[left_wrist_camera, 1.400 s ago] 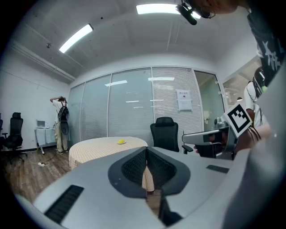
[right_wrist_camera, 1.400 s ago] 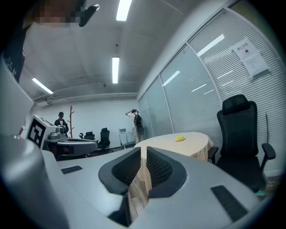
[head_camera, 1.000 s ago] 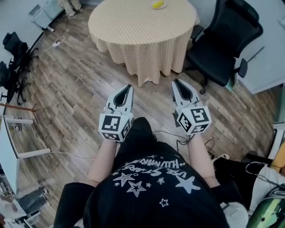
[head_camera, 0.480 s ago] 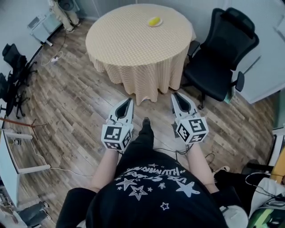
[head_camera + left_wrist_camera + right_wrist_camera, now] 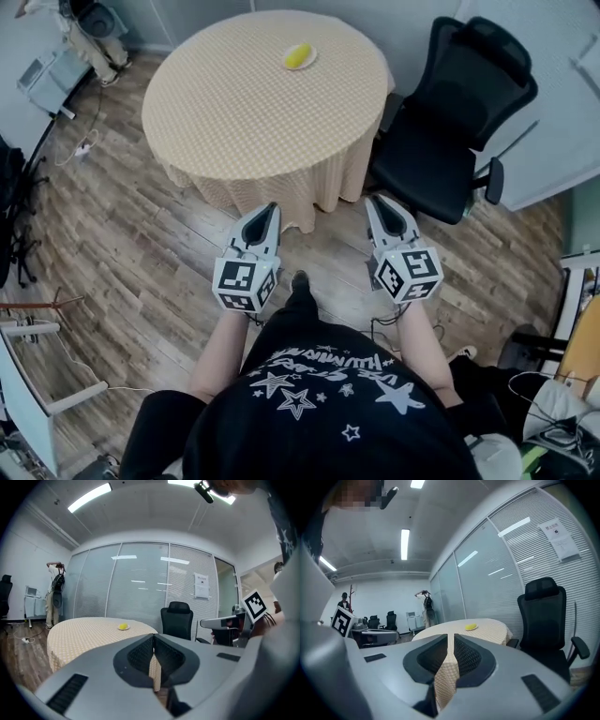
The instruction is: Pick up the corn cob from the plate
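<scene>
Corn cob [image 5: 297, 56] sits on a small white plate [image 5: 310, 52] toward the far side of the round bench [image 5: 244, 122] with its checked cloth, well apart from both of our tools.

In the head view we've got the left hand-held gripper [image 5: 268, 208] and the right hand-held gripper [image 5: 377, 200] held out side by side in front of us. They hang over the wooden floor [image 5: 122, 244], just short of the bench's near edge. Both look pressed together and carry nothing. A black office chair [image 5: 459, 122] stands at the bench's right side.

In the left gripper view, the left hand-held gripper [image 5: 153, 637] has its tips meeting and nothing pinched between them. Past them we see the bench [image 5: 79, 632], with the yellow corn cob [image 5: 123, 626] on its plate far off. The office chair [image 5: 177, 620] stands to the right of it, and the right hand-held gripper [image 5: 225, 622] pokes in from the right edge.

In the right gripper view, the right hand-held gripper [image 5: 450, 637] is closed up too. Only a thin sliver of the checked cloth shows through, so it's empty. The corn cob [image 5: 471, 627] lies on the bench [image 5: 487, 627] ahead. The office chair [image 5: 546, 616] is close on the right, and the left hand-held gripper [image 5: 375, 637] is off to the left.
</scene>
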A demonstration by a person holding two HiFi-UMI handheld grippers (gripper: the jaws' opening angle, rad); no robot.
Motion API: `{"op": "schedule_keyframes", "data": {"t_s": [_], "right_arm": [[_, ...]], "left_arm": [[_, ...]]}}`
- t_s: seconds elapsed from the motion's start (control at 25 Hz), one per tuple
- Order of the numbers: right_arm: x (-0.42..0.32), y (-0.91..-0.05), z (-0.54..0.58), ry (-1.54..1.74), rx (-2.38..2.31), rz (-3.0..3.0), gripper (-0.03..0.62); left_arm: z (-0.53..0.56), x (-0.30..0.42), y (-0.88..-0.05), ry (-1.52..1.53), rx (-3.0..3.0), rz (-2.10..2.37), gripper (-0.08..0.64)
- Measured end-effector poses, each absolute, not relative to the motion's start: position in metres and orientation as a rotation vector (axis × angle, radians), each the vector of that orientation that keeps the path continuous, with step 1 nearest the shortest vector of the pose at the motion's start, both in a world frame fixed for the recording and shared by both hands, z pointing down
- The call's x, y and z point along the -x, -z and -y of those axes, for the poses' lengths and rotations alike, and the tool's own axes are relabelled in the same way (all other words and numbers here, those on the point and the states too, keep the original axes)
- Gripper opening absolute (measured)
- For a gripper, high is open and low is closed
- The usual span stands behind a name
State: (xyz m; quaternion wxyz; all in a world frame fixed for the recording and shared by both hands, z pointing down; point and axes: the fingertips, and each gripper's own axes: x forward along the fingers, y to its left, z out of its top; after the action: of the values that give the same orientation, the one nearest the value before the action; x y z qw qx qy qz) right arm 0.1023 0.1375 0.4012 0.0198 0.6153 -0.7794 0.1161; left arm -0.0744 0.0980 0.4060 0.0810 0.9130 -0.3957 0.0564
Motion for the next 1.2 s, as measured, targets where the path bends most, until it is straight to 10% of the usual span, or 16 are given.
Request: {"op": "schedule_keyframes", "data": {"t_s": [1.2], "right_arm": [[-0.107,-0.422,0.062,-0.464,-1.907,2.355,0.055]], "left_arm": [[0.087,0.073,-0.426,-0.198,-2.701,1.153,0.009]]}}
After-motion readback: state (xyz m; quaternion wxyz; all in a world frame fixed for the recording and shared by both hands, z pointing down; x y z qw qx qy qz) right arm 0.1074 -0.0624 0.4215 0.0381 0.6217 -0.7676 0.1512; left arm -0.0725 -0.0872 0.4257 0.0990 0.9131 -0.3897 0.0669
